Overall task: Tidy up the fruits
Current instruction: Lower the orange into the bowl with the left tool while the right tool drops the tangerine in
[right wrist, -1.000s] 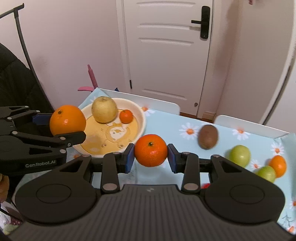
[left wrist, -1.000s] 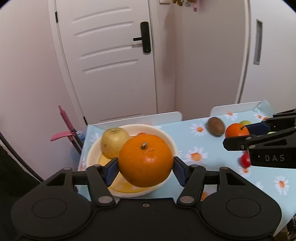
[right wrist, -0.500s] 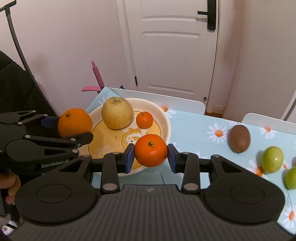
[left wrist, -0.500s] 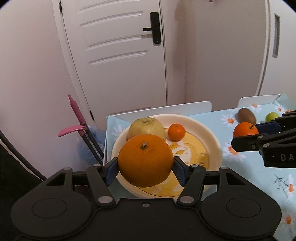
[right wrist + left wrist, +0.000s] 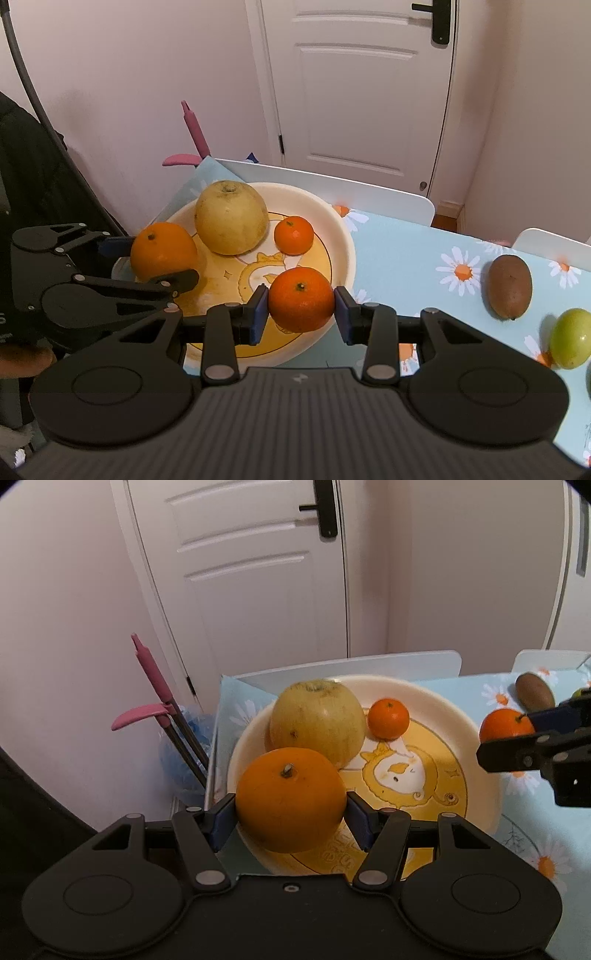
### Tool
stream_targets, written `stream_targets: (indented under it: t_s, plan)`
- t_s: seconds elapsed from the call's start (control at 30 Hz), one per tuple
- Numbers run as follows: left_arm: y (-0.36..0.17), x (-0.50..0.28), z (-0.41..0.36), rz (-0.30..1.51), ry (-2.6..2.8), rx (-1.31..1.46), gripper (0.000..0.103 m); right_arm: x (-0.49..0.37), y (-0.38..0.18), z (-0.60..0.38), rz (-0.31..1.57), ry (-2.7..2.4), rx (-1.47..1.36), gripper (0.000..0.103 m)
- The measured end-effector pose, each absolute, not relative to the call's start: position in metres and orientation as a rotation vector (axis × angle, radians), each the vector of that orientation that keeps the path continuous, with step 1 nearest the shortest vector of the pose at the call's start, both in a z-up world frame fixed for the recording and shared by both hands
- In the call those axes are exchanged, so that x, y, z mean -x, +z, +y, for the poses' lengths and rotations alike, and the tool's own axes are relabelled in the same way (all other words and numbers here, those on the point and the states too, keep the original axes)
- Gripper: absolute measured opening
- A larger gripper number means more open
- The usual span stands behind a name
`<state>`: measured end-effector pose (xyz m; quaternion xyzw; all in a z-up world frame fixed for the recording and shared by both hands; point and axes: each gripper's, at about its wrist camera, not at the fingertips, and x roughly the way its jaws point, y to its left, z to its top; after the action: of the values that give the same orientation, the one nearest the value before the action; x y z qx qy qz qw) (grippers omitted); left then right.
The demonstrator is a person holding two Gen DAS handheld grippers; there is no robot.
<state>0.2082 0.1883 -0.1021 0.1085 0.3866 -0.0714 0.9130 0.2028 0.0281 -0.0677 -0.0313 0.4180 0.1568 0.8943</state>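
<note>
Left gripper (image 5: 291,814): seen nearest in the left view, jaws about half open and clamped on the orange (image 5: 290,799), one blue pad pressed to each flank.
Orange: held stem-up over the near left rim of the bowl (image 5: 480,760); whether it touches the bowl cannot be told.
Right gripper (image 5: 300,312): seen nearest in the right view, jaws drawn in narrow and closed on the tangerine (image 5: 301,299), pads tight on both sides.
Tangerine: held stem-up above the bowl's near right edge, apart from the fruit lying inside.
Bowl: cream rim, yellow cartoon print on the floor, set at the left end of the table (image 5: 402,258).
Pear (image 5: 231,218): large, pale yellow, seated at the back left of the bowl, just behind the orange.
Small tangerine (image 5: 294,235): lying in the bowl just right of the pear, the two close together.
Table: covered with a light blue cloth printed with daisies.
Kiwi (image 5: 510,287): brown, lying on the cloth well to the right of the bowl.
Green fruit (image 5: 570,338): on the cloth near the right edge, just beside the kiwi.
Chair (image 5: 332,186): white back seen just beyond the bowl.
Pink tool (image 5: 149,686): propped by the wall left of the table.
Door (image 5: 369,85): white, panelled, shut, black handle at the right, farthest back.
</note>
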Motion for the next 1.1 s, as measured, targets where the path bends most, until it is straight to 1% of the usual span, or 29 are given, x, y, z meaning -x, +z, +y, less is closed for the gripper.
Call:
stream_targets:
  t_s: [0.23,0.3,0.33,0.4,0.43,0.47,0.77,1.1]
  plan:
    - [-0.109,-0.215,0.18,0.805,-0.169,-0.255,0.066,-0.209,-0.072,0.024,0.879,0.325,0.073,0.053]
    - [-0.111,-0.215,0.179,0.814,-0.167,-0.257,0.067,-0.21,-0.071,0.022,0.878,0.324,0.073,0.053]
    - [-0.111,-0.215,0.178,0.814,-0.166,-0.258,0.07,-0.211,-0.07,0.022,0.877,0.325,0.074,0.053]
    - [-0.107,-0.21,0.178,0.784,-0.161,-0.266,0.084,-0.212,-0.068,0.021,0.875,0.325,0.074,0.053]
    - [-0.103,-0.208,0.179,0.765,-0.156,-0.261,0.095,-0.213,-0.067,0.02,0.874,0.326,0.074,0.053]
    - [-0.1,-0.205,0.18,0.755,-0.156,-0.25,0.098,-0.213,-0.066,0.019,0.872,0.327,0.074,0.053]
    - [-0.093,-0.179,0.185,0.796,-0.139,-0.178,0.098,-0.222,-0.064,0.022,0.867,0.377,0.123,0.053]
    - [-0.091,-0.151,0.187,0.821,-0.096,-0.127,0.098,-0.234,-0.083,0.04,0.863,0.477,0.244,0.053]
